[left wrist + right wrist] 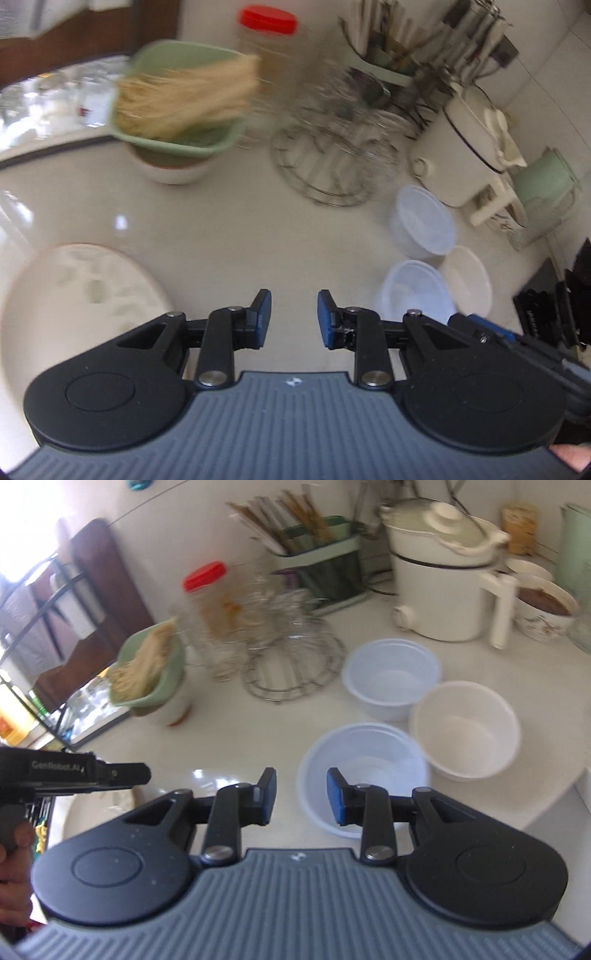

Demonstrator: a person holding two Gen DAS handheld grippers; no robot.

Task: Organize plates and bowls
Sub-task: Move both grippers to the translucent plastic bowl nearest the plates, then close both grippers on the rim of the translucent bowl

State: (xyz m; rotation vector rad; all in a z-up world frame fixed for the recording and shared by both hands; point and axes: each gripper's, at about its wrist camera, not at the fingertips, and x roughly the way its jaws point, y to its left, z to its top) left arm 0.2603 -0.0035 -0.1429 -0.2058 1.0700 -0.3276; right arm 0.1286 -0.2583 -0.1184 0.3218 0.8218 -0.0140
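- The left gripper (294, 317), black with blue pads, hangs over the glossy cream countertop (221, 229) with its jaws apart and nothing between them
- The right gripper (301, 795), of the same make, also has its jaws apart and empty; its right finger lies in front of the nearest bowl in its own view, with no contact visible
- Three round plastic bowls stand in a tight cluster on the counter: a translucent white bowl (364, 775) nearest the right gripper, an opaque cream-white bowl (465, 731) just beside it to the right, and a second translucent bowl (391, 677) behind them
- In the left wrist view the same three bowls sit at the right, with the right gripper's body reaching in from the lower right edge
- A large white plate with a thin reddish rim (81, 295) lies flat on the counter at the left of the left gripper, well apart from the bowls
- A round wire rack (291, 672) stands behind the bowls, with blurred clear glassware on it
- A pale green basin of straw-coloured fibres (177, 99) rests on a white bowl at the back left
- A clear jar with a red lid (267, 22), a green holder of chopsticks (314, 554) and a white electric pot with a lid (443, 583) line the back
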